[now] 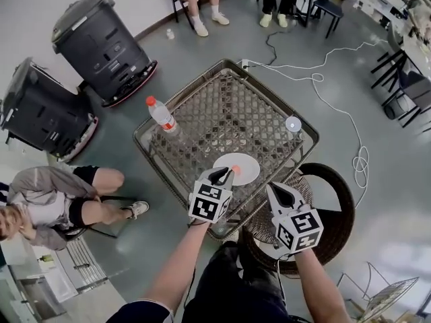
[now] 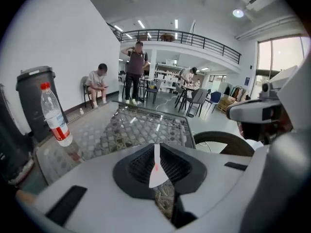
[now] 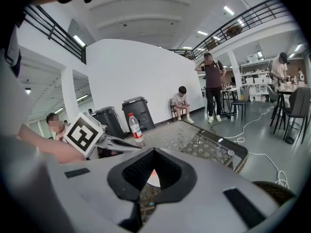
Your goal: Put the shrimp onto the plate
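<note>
A white plate lies near the front edge of the woven glass-topped table. A small orange shrimp rests on the plate's near left part. My left gripper hovers at the plate's left rim, just left of the shrimp, jaws together with nothing between them. In the left gripper view its jaws leave only a sliver, through which the plate and a red speck of shrimp show. My right gripper is shut and empty, right of the plate by the table edge. The right gripper view looks past its closed jaws.
A water bottle with a red cap stands at the table's left. A small round white lid sits at the right edge. A dark wicker chair is beside me. Two black bins and a seated person are left.
</note>
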`<state>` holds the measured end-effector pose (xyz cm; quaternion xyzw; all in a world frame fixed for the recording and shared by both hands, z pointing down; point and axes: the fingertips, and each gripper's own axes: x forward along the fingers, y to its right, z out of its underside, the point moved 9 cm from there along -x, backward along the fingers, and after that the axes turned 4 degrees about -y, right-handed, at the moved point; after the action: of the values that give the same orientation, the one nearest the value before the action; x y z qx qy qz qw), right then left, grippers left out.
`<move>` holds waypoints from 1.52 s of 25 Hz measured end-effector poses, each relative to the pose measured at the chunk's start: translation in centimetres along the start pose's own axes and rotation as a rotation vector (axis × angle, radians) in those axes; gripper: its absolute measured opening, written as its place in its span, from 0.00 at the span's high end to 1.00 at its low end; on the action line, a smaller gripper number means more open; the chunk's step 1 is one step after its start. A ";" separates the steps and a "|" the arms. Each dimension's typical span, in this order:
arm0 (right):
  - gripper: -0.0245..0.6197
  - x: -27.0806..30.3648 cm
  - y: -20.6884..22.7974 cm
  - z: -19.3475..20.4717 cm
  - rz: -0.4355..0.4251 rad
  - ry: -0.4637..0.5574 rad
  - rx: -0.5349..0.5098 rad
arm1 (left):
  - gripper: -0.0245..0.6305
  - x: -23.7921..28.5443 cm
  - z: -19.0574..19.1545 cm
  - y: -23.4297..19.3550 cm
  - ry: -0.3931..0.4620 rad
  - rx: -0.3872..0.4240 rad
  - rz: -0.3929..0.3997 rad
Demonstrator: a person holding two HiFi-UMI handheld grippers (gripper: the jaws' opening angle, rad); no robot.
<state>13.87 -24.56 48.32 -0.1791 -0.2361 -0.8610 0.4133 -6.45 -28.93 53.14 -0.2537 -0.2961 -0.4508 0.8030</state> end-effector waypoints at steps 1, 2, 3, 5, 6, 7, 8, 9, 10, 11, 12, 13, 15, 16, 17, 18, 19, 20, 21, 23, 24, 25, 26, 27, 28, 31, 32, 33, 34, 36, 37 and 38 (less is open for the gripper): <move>0.95 -0.2 -0.2 -0.4 -0.003 0.010 -0.003 | 0.93 -1.1 -0.4 0.4 0.033 0.004 -0.004; 0.95 -0.4 -0.4 -0.7 -0.007 0.021 -0.006 | 0.94 -2.2 -0.8 0.8 0.064 0.007 -0.004; 0.95 -0.5 -0.6 -1.1 -0.011 0.032 -0.011 | 0.94 -3.2 -1.1 1.2 0.093 0.009 0.000; 0.95 -0.9 -1.2 -2.1 -0.020 0.055 -0.022 | 0.95 -5.3 -1.6 2.0 0.145 0.007 0.016; 0.95 -0.9 -1.6 -2.6 -0.028 0.068 -0.027 | 0.95 -6.3 -1.8 2.3 0.171 0.005 0.025; 0.95 -0.9 -2.0 -3.2 -0.037 0.083 -0.033 | 0.95 -7.3 -2.0 2.6 0.197 0.003 0.033; 0.95 -0.9 -2.4 -3.8 -0.047 0.098 -0.040 | 0.95 -8.3 -2.2 2.8 0.224 0.002 0.041; 0.95 -0.8 -2.8 -4.3 -0.058 0.110 -0.049 | 0.95 -9.2 -2.3 3.1 0.249 -0.001 0.051; 0.95 -0.9 -3.3 -4.7 -0.069 0.120 -0.059 | 0.95 -10.0 -2.4 3.5 0.273 -0.007 0.064; 0.95 -1.0 -3.8 -5.1 -0.082 0.127 -0.070 | 0.95 -10.8 -2.3 4.0 0.293 -0.013 0.081; 0.95 -1.2 -4.2 -5.4 -0.095 0.134 -0.081 | 0.95 -11.5 -2.3 4.6 0.313 -0.018 0.097; 0.95 -1.3 -4.7 -5.8 -0.109 0.144 -0.094 | 0.95 -12.2 -2.3 5.0 0.332 -0.020 0.109; 0.95 -1.5 -5.6 -6.8 -0.135 0.166 -0.118 | 0.95 -13.3 -2.5 5.6 0.368 -0.019 0.120; 0.95 -1.6 -6.1 -7.3 -0.146 0.177 -0.127 | 0.95 -13.9 -2.5 5.8 0.382 -0.017 0.121; 0.95 -1.7 -6.6 -7.7 -0.156 0.188 -0.135 | 0.95 -14.4 -2.5 6.0 0.391 -0.012 0.121; 0.95 -1.9 -7.0 -8.1 -0.163 0.198 -0.143 | 0.95 -14.9 -2.6 6.2 0.397 -0.003 0.121; 0.95 -2.1 -7.3 -8.5 -0.169 0.207 -0.150 | 0.95 -15.4 -2.7 6.3 0.403 0.006 0.120; 0.95 -2.3 -7.6 -9.0 -0.174 0.215 -0.157 | 0.95 -15.8 -2.9 6.4 0.410 0.012 0.120; 0.95 -2.4 -7.9 -9.3 -0.179 0.222 -0.163 | 0.95 -16.3 -3.1 6.4 0.419 0.015 0.120; 0.95 -2.8 -8.5 -9.9 -0.190 0.235 -0.175 | 0.95 -17.1 -3.5 6.5 0.434 0.023 0.117; 0.95 -2.9 -8.7 -10.0 -0.198 0.241 -0.182 | 0.95 -17.3 -3.6 6.5 0.440 0.027 0.115; 0.95 -2.9 -8.8 -10.1 -0.208 0.245 -0.189 | 0.95 -17.5 -3.6 6.4 0.444 0.030 0.113; 0.95 -2.9 -8.9 -10.2 -0.217 0.247 -0.195 | 0.95 -17.6 -3.7 6.4 0.447 0.032 0.110; 0.95 -2.9 -9.0 -10.2 -0.221 0.249 -0.199 | 0.95 -17.6 -3.8 6.3 0.449 0.034 0.106; 0.95 -2.9 -9.1 -10.3 -0.222 0.249 -0.202 | 0.95 -17.8 -3.8 6.3 0.451 0.034 0.104; 0.95 -2.8 -9.5 -10.7 -0.217 0.251 -0.208 | 0.95 -18.4 -3.9 5.9 0.456 0.032 0.107; 0.95 -2.8 -9.7 -10.8 -0.216 0.251 -0.210 | 0.95 -18.6 -4.0 5.8 0.457 0.032 0.110; 0.95 -2.7 -9.9 -10.9 -0.216 0.252 -0.211 | 0.95 -18.8 -4.1 5.7 0.458 0.033 0.111; 0.95 -2.7 -10.0 -11.0 -0.216 0.254 -0.213 | 0.95 -18.9 -4.2 5.7 0.459 0.035 0.113; 0.95 -2.7 -9.9 -11.2 -0.217 0.261 -0.213 | 0.95 -18.9 -4.4 5.6 0.462 0.039 0.113; 0.95 -2.7 -9.8 -11.3 -0.218 0.264 -0.213 | 0.95 -18.8 -4.6 5.6 0.465 0.040 0.112; 0.95 -2.7 -9.8 -11.4 -0.220 0.267 -0.213 | 0.95 -18.8 -4.6 5.7 0.466 0.041 0.110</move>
<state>6.41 -23.83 35.03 -0.0792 -0.1047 -0.9371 0.3233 -8.19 -18.64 35.90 -0.1420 -0.0977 -0.4467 0.8779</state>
